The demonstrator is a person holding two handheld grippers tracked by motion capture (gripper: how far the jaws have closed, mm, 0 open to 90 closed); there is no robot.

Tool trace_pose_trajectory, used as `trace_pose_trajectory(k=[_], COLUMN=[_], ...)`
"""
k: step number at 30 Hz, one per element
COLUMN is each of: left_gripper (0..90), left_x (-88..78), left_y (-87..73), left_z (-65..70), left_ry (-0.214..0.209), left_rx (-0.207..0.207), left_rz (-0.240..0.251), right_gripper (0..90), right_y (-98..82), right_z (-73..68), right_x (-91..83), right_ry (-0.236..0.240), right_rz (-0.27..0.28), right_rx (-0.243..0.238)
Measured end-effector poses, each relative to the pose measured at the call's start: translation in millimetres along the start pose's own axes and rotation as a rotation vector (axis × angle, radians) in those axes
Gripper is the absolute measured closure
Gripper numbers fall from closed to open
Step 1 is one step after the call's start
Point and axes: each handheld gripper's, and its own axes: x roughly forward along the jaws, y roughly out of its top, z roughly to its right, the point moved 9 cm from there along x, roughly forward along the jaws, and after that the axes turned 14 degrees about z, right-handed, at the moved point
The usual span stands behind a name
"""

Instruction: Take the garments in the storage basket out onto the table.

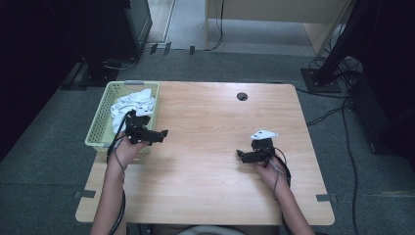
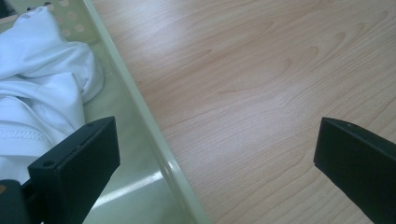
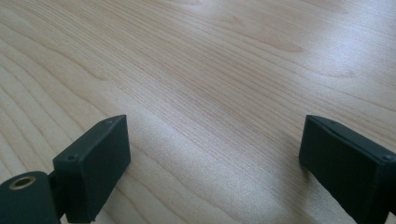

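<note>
the white cloth (image 1: 132,105) lies crumpled in the pale green basket (image 1: 98,128) at the counter's (image 1: 205,161) left edge; soft and light, probably a garment, best pinched at a raised fold. the left hand-held gripper (image 1: 159,133) hangs released across the basket rim, the right hand-held gripper (image 1: 243,155) released over bare wood. grey carpet and cables surround.

Glossy plastic basket (image 2: 154,140), soft white cloth (image 2: 37,79), smooth matt wooden table (image 2: 261,93).

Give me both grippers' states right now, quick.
Left gripper: open, holding nothing, jaws straddling the rim of the basket with the white cloth.
Right gripper: open, holding nothing, over bare table.
</note>
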Motion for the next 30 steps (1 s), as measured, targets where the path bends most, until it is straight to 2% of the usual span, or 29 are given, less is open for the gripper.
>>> trace_pose_trajectory(k=[4,7,12,30], left_gripper=[0.3,0.3,0.3,0.3], left_x=[0.1,0.3,0.0,-3.1], left_y=[-1.4,-2.9,-6.4,-10.8], left_z=[-3.6,-3.9,-5.6,-23.0], left_ry=[0.006,-0.007,-0.015,0.028], left_rx=[-0.009,-0.015,0.002,-0.02], left_rz=[0.0,-0.003,-0.018,-0.009], right_gripper=[8.5,8.5,8.5,8.5], right_y=[0.0,0.0,0.0,0.0], right_z=[0.0,0.0,0.0,0.0], right_x=[0.0,0.0,0.0,0.0], right_ry=[0.0,0.0,0.0,0.0], right_rz=[0.0,0.0,0.0,0.0], right_rx=[0.0,0.0,0.0,0.0])
